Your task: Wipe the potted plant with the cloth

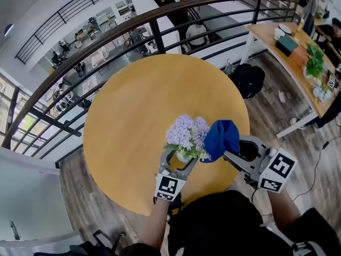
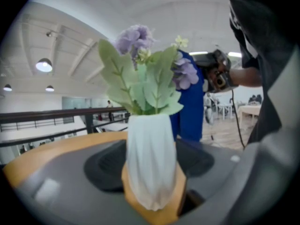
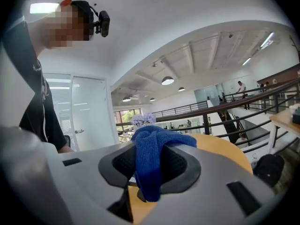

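The left hand-held gripper (image 1: 180,163) is clamped on the potted plant (image 1: 186,136) at the bench's (image 1: 133,100) near edge. The right hand-held gripper (image 1: 228,152) is clamped on the blue cloth (image 1: 221,136), which is right against the blooms — both are in hand, so wiping seems barely begun.

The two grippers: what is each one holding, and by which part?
The left gripper clamps the potted plant by its white pot. The right gripper pinches the blue cloth by a bunched-up fold.
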The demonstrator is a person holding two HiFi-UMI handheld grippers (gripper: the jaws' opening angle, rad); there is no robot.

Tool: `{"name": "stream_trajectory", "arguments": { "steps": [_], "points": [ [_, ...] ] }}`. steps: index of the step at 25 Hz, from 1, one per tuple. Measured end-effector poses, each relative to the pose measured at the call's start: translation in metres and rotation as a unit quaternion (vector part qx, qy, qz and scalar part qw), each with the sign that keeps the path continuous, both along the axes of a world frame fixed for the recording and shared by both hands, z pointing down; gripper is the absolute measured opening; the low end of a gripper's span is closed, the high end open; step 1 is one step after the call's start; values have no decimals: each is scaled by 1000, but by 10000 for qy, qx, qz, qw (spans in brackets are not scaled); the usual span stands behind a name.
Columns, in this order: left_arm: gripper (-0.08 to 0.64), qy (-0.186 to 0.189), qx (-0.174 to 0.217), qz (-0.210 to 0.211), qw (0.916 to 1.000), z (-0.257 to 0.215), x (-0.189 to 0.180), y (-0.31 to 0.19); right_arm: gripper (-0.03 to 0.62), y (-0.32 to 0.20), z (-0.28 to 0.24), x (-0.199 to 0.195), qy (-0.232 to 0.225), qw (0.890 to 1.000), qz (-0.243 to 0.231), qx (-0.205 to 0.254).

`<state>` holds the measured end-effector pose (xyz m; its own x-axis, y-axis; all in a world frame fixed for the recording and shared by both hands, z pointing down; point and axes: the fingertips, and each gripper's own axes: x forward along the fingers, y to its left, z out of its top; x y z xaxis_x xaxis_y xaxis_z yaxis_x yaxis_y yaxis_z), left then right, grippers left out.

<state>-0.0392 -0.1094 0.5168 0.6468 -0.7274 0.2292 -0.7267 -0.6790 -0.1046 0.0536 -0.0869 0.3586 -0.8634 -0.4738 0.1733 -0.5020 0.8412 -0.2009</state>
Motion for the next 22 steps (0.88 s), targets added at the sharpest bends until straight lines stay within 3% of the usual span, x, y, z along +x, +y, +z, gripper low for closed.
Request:
{"name": "stream_trajectory", "arguments": {
  "steps": [6, 10, 17, 19, 22],
  "points": [
    [324, -10, -15, 135, 9999, 2, 2, -1, 120, -44, 29, 53, 342, 9948, 927, -254],
    [324, 0, -23, 335, 9994, 1, 5, 1, 120, -67, 15, 72, 430, 9920, 1186, 3],
    [324, 102, 55, 943, 9955, -1, 16, 15, 120, -73, -64, 26, 142, 9924, 510, 1108],
    [324, 97, 56, 1051, 9944, -1, 18, 19, 120, -68, -68, 4, 126, 9921, 175, 1238],
    [324, 115, 37, 1118, 9937, 0, 23, 22, 120, -66, -47, -18, 495, 9910, -187, 1232]
  ]
}}
